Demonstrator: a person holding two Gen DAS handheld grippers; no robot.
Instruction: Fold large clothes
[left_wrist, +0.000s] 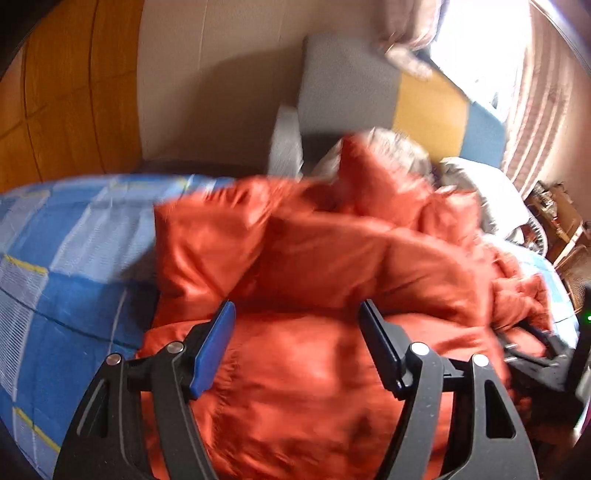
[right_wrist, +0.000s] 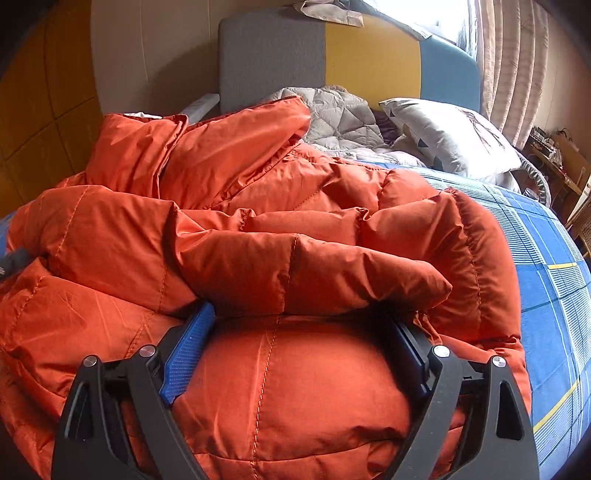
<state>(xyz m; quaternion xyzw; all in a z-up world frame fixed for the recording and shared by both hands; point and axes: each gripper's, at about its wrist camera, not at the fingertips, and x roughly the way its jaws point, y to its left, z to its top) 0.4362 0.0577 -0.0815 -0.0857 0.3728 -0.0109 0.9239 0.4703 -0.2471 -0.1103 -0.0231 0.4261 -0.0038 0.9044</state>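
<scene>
Orange quilted fabric fills the foreground of both views: a puffy down jacket (right_wrist: 280, 229) lies bunched on a bed covered by a blue plaid sheet (right_wrist: 550, 302). Low in the right wrist frame, the right gripper (right_wrist: 303, 325) has its jaws spread wide, one on each side of a rounded bulge of the jacket, with the tips tucked under a folded sleeve that lies across the middle of the frame; they are released, clamping nothing. Low in the left wrist frame, which is blurred, the left gripper (left_wrist: 297, 314) likewise has its jaws parted over the jacket (left_wrist: 295, 258), with nothing pinched between them. At the right edge of that frame, part of the other black tool shows against the fabric. Behind the jacket, in the upper middle of the right wrist frame, sit a grey quilted garment (right_wrist: 340, 118) and a white patterned pillow (right_wrist: 450, 136), in front of a grey, yellow and blue headboard (right_wrist: 369, 59). Striped curtains (right_wrist: 513, 62) hang at the upper right.
</scene>
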